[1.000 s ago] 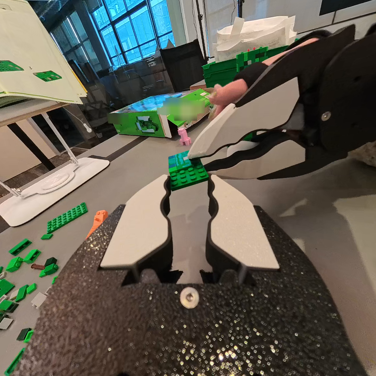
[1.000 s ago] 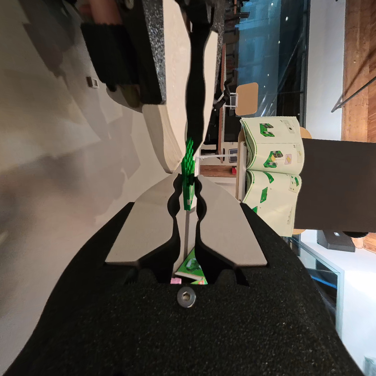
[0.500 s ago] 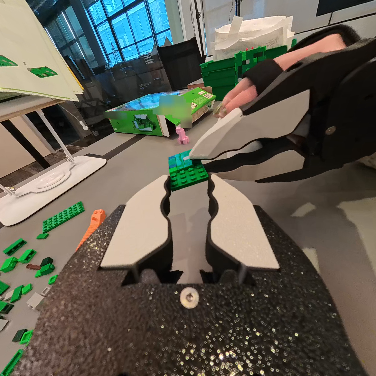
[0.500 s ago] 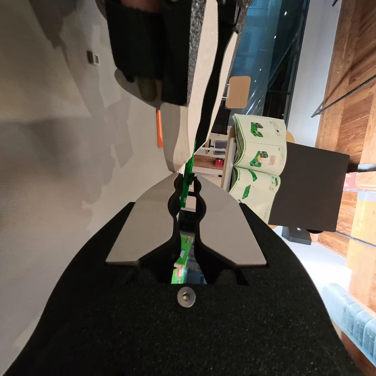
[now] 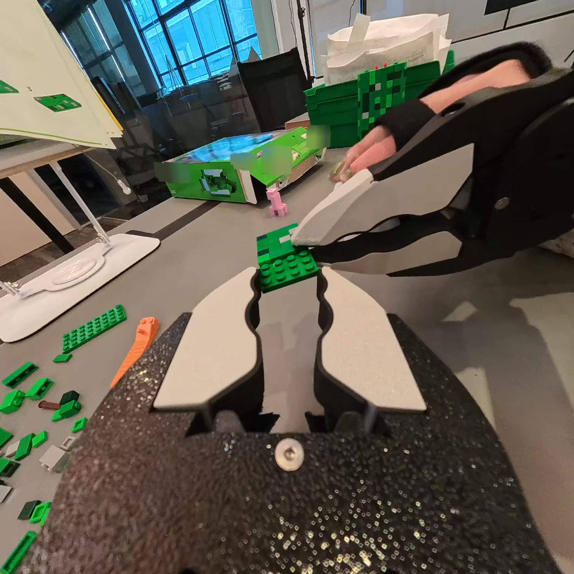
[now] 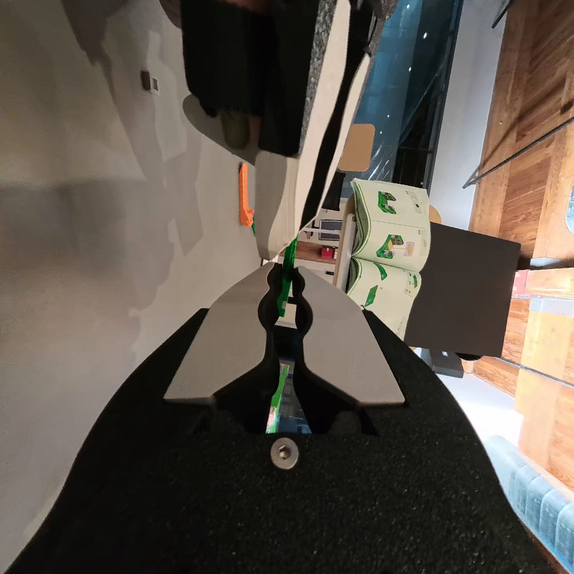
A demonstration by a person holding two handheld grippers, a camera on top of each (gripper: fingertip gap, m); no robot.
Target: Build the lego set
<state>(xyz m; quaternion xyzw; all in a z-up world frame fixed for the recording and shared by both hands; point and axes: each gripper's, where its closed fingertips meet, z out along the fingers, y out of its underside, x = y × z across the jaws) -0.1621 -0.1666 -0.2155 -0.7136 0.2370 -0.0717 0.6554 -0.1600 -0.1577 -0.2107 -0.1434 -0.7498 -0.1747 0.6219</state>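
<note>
Left gripper clamps the near edge of the green Lego plate assembly, held above the grey table; right gripper pinches its far-right corner.

Printed writing stands on the green lego set box lying on the grey table, and small print and step numbers on the open instruction booklet on its stand. I leave all of it uncopied.
</note>
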